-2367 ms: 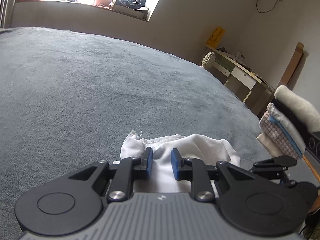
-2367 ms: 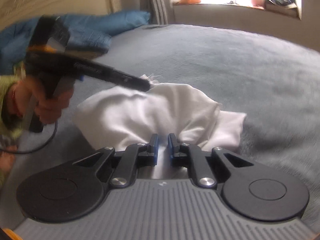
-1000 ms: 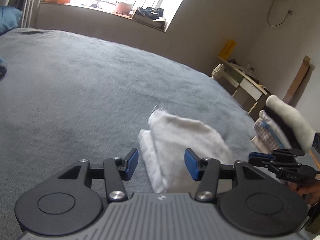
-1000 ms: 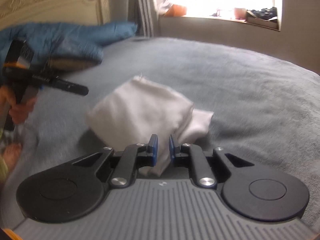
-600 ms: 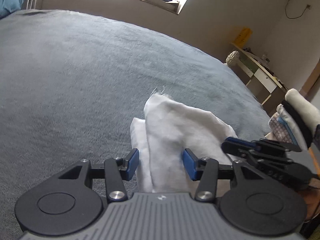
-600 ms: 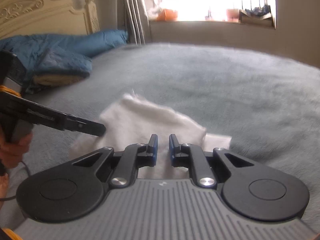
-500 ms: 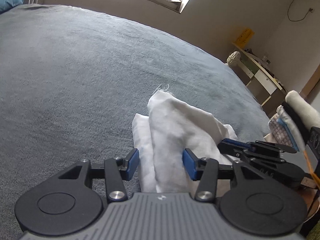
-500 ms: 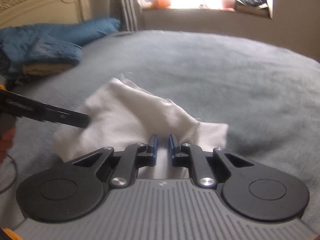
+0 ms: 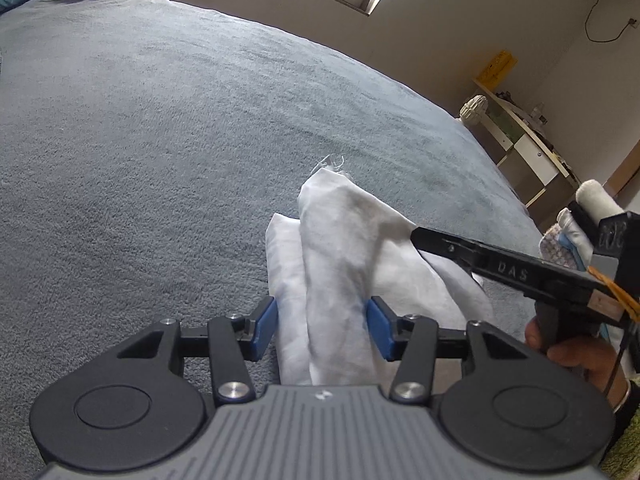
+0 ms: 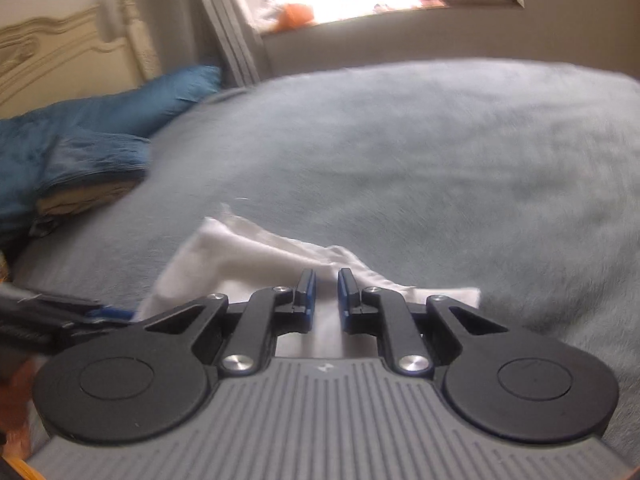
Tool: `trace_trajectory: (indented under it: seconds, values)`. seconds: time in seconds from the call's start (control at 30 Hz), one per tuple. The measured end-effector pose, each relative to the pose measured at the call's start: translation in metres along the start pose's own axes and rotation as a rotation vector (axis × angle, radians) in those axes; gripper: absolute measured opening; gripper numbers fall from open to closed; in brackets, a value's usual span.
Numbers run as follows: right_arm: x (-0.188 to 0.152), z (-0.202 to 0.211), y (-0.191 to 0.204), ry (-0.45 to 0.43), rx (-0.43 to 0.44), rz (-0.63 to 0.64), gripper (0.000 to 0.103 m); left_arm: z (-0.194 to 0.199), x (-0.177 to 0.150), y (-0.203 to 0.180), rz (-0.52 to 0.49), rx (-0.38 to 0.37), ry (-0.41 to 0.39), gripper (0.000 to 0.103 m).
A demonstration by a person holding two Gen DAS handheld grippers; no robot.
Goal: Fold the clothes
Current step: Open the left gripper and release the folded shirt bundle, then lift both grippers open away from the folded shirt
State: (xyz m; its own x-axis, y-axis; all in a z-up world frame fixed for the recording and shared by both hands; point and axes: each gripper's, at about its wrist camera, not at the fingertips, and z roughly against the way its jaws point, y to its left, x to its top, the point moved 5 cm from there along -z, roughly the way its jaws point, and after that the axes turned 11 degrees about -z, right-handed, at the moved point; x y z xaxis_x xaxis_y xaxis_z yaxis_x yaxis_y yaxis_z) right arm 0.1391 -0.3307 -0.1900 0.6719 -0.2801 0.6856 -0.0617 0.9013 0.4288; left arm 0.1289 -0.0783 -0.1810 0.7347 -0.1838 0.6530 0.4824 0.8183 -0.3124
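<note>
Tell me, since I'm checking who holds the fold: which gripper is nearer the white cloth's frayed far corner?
Right, it seems. The right gripper is pinched on the white cloth partway toward that corner; the left gripper is open, straddling the cloth's near end.

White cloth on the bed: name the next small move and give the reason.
Probably close the left gripper on the white cloth. Its blue pads stand wide apart on either side of the bunched fabric, while the right gripper already pinches the other edge above the grey blanket.
</note>
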Motion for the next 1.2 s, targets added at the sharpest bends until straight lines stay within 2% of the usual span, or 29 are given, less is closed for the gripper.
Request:
trace_trajectory:
  seconds: [0.3, 0.37, 0.53, 0.67, 0.8, 0.9, 1.0, 1.2]
  values:
    - [0.008, 0.048, -0.016, -0.101, 0.010, -0.174, 0.014, 0.001, 0.002, -0.005, -0.016, 0.017, 0.018, 0.054]
    - [0.006, 0.057, -0.022, -0.108, 0.011, -0.223, 0.019, 0.003, 0.003, -0.007, -0.019, 0.022, 0.021, 0.056]
    - [0.000, 0.079, -0.037, -0.126, 0.013, -0.346, 0.047, 0.010, 0.005, -0.011, -0.022, 0.033, 0.019, 0.061]
    - [-0.008, 0.094, -0.051, -0.136, 0.011, -0.446, 0.055, 0.017, 0.009, -0.015, -0.027, 0.044, 0.015, 0.066]
    - [-0.018, 0.103, -0.061, -0.138, -0.012, -0.501, 0.057, 0.024, 0.011, -0.025, -0.065, 0.093, 0.036, 0.079]
    - [-0.023, 0.107, -0.054, -0.136, -0.029, -0.452, 0.057, 0.025, 0.012, -0.033, -0.113, 0.157, 0.064, 0.085]
    - [-0.027, 0.106, -0.032, -0.126, -0.069, -0.296, 0.057, 0.023, 0.007, -0.037, -0.146, 0.210, 0.106, 0.085]
    - [-0.043, 0.095, 0.010, -0.106, -0.156, 0.010, 0.058, 0.019, 0.000, -0.038, -0.167, 0.258, 0.166, 0.086]
